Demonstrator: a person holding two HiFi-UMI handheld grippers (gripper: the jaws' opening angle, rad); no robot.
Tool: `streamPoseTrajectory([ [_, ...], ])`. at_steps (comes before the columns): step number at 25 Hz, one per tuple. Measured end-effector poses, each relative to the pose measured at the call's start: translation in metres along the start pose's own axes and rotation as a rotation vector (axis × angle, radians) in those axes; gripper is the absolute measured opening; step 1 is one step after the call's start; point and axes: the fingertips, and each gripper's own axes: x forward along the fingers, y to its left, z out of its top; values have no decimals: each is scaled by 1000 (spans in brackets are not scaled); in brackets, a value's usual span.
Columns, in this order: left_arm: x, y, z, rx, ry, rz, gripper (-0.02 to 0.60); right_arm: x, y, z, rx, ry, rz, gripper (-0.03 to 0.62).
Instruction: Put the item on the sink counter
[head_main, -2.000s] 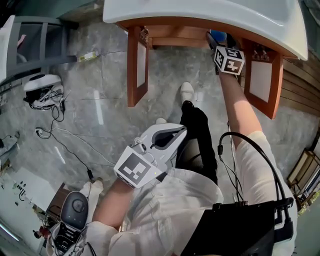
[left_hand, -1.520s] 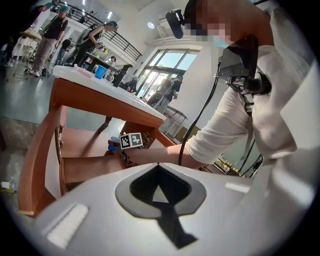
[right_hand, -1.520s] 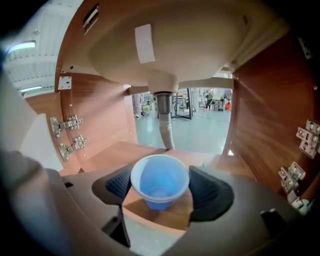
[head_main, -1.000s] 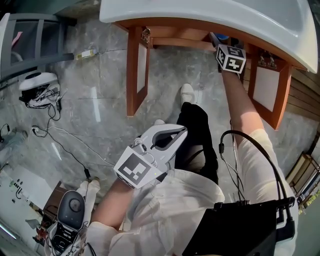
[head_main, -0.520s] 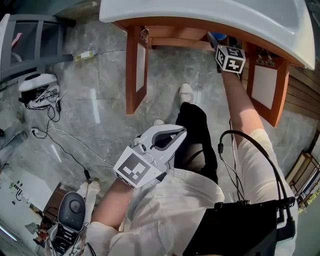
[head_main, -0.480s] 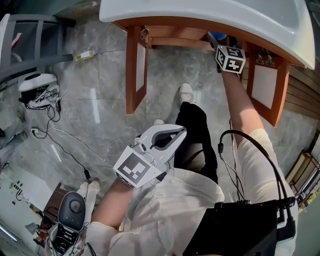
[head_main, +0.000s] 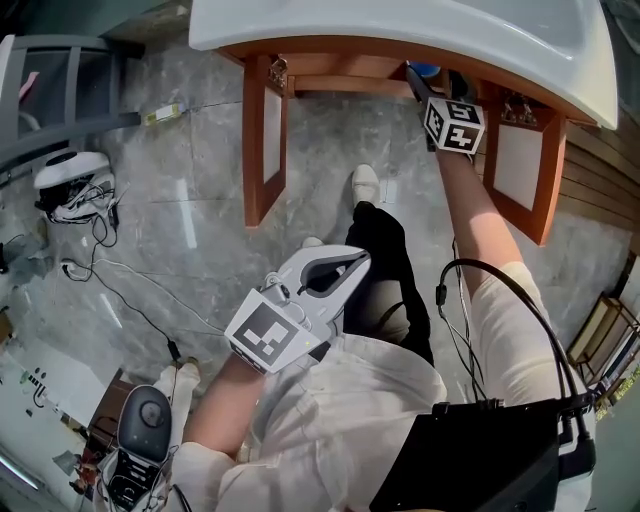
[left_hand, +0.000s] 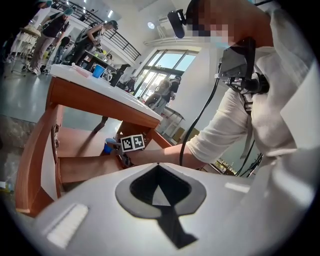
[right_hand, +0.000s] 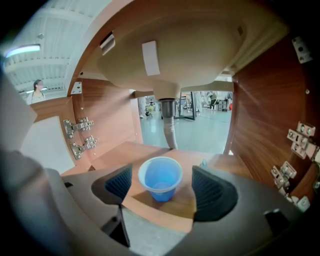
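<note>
Black pads (right_hand: 212, 192) of your right tool (right_hand: 165, 189) stand spread wide either side of the upright blue cup (right_hand: 161, 178), clear of it, on the wooden shelf (right_hand: 145, 150) below the sink. Your left tool (left_hand: 159, 187), jaws together on nothing, hangs well back. The bench (head_main: 400, 20) lies overhead.

— Where are we standing?
— Open workshop hall: sink cabinet (head_main: 262, 120) is standing alone on marble floor (head_main: 200, 200), cables (head_main: 85, 200) are trailing, people (left_hand: 97, 35) are standing at a far tabletop (left_hand: 85, 75) beside tall windows (left_hand: 167, 61).
</note>
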Motion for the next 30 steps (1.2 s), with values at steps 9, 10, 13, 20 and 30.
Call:
streamPoseTrajectory([
  [9,-21,-49,35,58,-13,-53,5,-88,10,7,26,83,0,337],
  [10,-25,-58,40,81,-16,-64,5,-104,12,10,35,87,-3,337],
  [13,-43,-84,53,118,-19,-79,5,-156,24,23,46,99,6,337],
  [20,-106,-142,77,162,-66,-103,5,-286,107,64,57,131,116,244],
  [30,-179,-201,70,200,-53,-104,5,-448,205,113,36,133,185,12],
])
